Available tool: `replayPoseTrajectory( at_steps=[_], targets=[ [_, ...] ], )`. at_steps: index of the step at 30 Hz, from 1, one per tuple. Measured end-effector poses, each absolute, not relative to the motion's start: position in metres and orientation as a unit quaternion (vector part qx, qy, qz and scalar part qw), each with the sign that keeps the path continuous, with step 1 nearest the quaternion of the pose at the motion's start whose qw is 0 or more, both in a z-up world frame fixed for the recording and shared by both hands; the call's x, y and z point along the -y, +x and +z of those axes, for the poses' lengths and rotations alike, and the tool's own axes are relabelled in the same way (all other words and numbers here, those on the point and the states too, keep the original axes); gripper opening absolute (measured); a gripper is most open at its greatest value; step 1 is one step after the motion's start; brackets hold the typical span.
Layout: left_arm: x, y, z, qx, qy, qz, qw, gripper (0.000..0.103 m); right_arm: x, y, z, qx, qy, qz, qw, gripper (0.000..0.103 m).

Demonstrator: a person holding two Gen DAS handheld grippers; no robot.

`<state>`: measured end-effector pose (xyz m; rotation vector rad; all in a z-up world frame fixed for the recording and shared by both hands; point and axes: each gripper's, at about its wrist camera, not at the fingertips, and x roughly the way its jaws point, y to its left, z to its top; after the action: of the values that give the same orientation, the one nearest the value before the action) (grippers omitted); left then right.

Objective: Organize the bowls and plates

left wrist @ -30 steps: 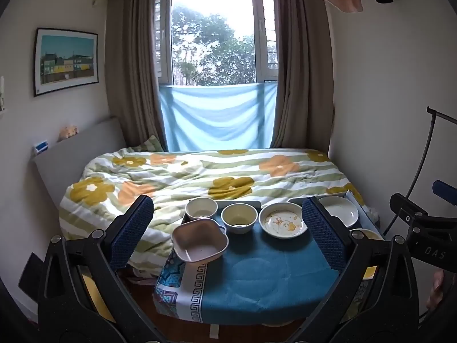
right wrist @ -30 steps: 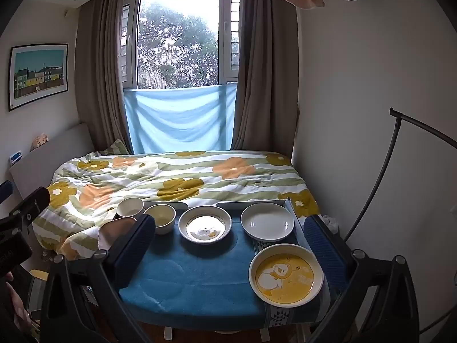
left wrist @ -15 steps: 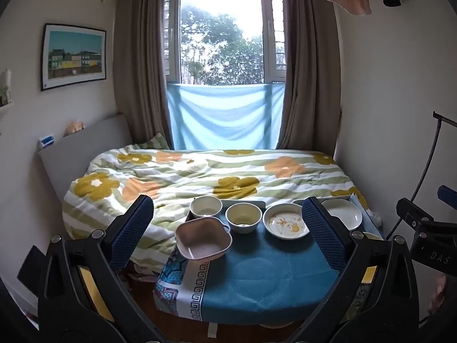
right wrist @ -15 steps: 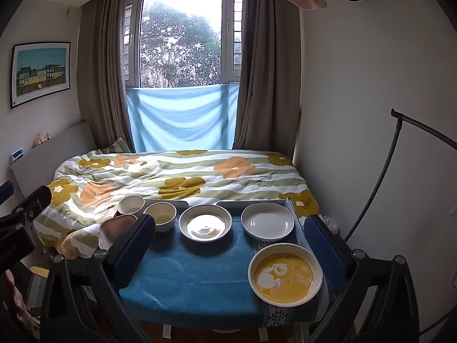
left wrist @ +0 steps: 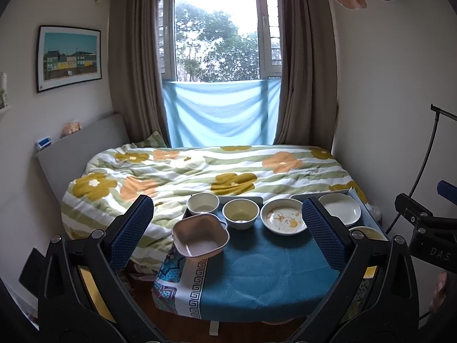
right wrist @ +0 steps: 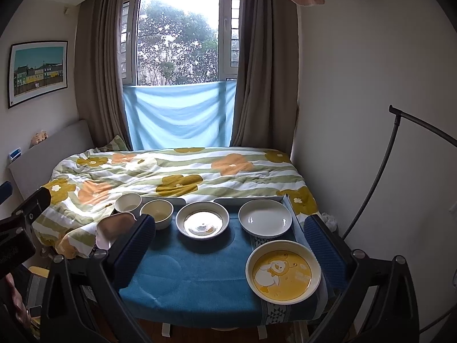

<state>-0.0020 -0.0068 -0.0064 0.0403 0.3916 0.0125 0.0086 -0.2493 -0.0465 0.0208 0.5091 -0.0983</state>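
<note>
Both tools hung wide and empty short of the blue-clothed worktop. The left tool had the pink square plastic bowl just ahead and a little left of its centre, upright, mouth up, one corner aimed back at the tool, sitting on the worktop's left edge. Beyond it stood a cream round bowl and a pale yellow round bowl, side by side and both upright. Right of those lay the white deep plate with a duck print, flat, close to the right finger; the plain white round plate showed past that finger.

The right tool had the yellow cartoon-duck plate lying flat just inside its right finger, the duck's head pointing to the far right. The plain white plate sat ahead right, the deep plate ahead centre. The left finger covered part of the pink bowl. A flowered quilt on the bed lay beyond the worktop, and a curved black stand rose at right.
</note>
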Motion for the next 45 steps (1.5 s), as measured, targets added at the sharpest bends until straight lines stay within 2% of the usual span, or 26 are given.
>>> replayPoseTrajectory(
  at_steps=[45],
  targets=[
    [0.0049, 0.0063, -0.0142, -0.208, 0.004, -0.011, 0.978, 0.103, 0.2483, 0.0117, -0.0501, -0.255, 0.01, -0.05, 0.966, 0.103]
  ],
)
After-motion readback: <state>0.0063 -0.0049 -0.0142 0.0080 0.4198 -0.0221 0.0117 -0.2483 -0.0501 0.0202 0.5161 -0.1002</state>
